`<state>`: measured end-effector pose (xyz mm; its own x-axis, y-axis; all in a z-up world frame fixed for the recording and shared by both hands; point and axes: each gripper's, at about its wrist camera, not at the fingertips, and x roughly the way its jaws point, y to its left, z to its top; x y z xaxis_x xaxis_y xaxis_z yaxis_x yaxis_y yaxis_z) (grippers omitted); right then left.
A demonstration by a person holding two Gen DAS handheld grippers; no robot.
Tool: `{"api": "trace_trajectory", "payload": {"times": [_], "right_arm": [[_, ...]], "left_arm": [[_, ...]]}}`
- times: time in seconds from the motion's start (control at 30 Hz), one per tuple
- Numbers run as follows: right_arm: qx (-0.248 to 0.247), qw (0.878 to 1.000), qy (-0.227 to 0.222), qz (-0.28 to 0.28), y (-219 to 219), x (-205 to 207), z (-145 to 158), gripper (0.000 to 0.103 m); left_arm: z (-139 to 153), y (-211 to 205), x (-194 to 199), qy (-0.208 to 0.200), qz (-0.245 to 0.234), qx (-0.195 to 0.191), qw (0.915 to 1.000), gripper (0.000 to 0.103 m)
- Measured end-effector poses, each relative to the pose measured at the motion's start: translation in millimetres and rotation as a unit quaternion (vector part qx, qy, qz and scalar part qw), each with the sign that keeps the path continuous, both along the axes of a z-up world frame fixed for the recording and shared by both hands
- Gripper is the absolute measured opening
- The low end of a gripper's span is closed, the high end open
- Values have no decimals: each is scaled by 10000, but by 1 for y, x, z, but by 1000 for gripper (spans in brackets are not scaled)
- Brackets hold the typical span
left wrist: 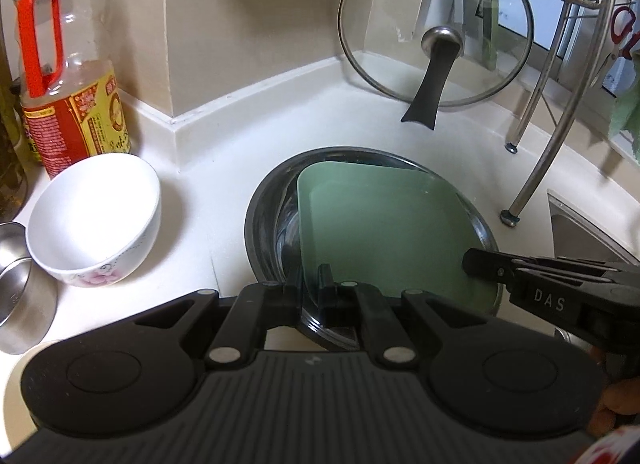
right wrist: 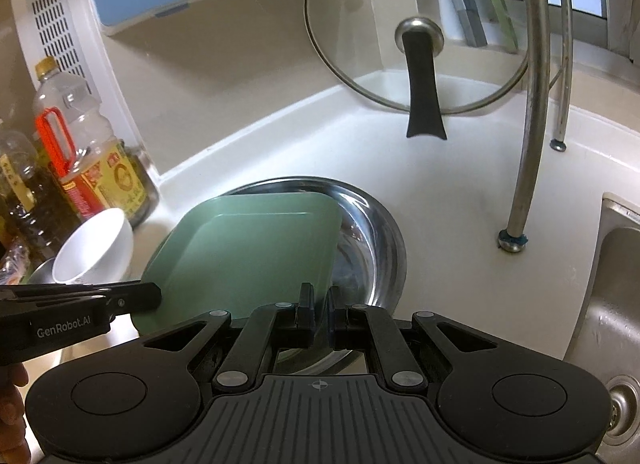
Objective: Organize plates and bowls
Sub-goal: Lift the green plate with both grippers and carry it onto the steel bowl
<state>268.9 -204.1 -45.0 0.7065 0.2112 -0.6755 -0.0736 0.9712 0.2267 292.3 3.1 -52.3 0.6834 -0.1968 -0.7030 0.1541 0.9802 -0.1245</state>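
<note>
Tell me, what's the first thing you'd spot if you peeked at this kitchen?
The square green plate jumps out first: it lies inside a round steel basin on the white counter, and the left gripper and right gripper are both closed on the near edges of that pair. Behind them a glass pot lid with a black handle stands propped against the wall, and a white bowl sits to the left beside an oil bottle.

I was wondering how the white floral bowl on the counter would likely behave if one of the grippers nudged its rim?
The white bowl already sits tilted, so a nudge would probably rock or tip it. Its glossy glaze suggests slippery ceramic that could slide on the smooth counter. It looks rigid and breakable, and the metal container beside it might get knocked.
</note>
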Motion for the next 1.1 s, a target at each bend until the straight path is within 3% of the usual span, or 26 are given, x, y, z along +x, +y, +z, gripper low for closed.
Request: {"api": "trace_trajectory", "payload": {"times": [0.6, 0.93, 1.0, 1.1], "right_arm": [[-39, 9992, 357, -145, 2, 21, -14, 6], [-74, 9987, 480, -145, 2, 25, -19, 6], [-78, 9991, 393, -141, 2, 23, -16, 8], [-7, 9995, 282, -134, 1, 19, -11, 21]], "left_arm": [[-17, -4, 23, 328, -71, 117, 9994, 6], [-14, -9, 22, 201, 9, 234, 9995, 7], [-11, -10, 20, 151, 26, 260, 9995, 8], [-7, -10, 15, 93, 52, 209, 9997, 14]]}}
